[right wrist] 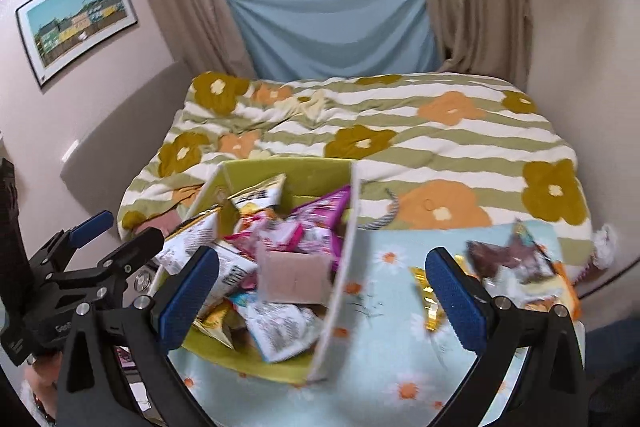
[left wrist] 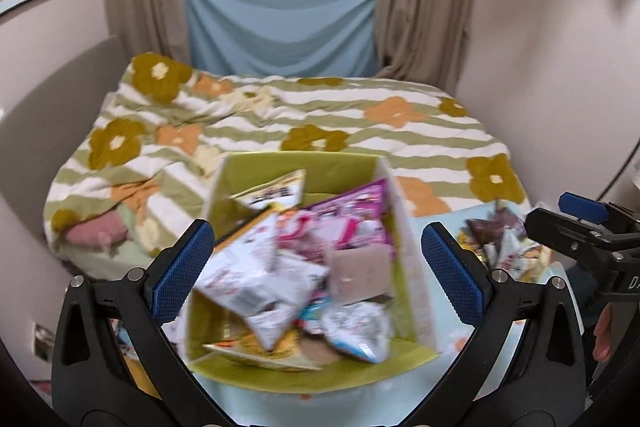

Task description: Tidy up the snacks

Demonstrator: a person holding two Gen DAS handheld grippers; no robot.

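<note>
A green box [left wrist: 414, 275] [right wrist: 342, 259] with white outer walls holds several snack packets, among them a pink bag [left wrist: 352, 215] [right wrist: 320, 227] and a small brown carton [left wrist: 358, 273] [right wrist: 294, 279]. My left gripper [left wrist: 318, 269] is open and empty, its blue pads either side of the box. My right gripper [right wrist: 322, 297] is open and empty over the box's right wall. A loose pile of snacks [left wrist: 504, 243] [right wrist: 516, 267] lies to the right of the box on a light blue daisy cloth [right wrist: 384, 315].
The box stands at the near edge of a bed with a striped flower blanket [left wrist: 320, 111] [right wrist: 400, 131]. A blue sheet hangs under the window behind. Walls close in on both sides. The other gripper shows at each view's edge [left wrist: 592, 227] [right wrist: 80, 247].
</note>
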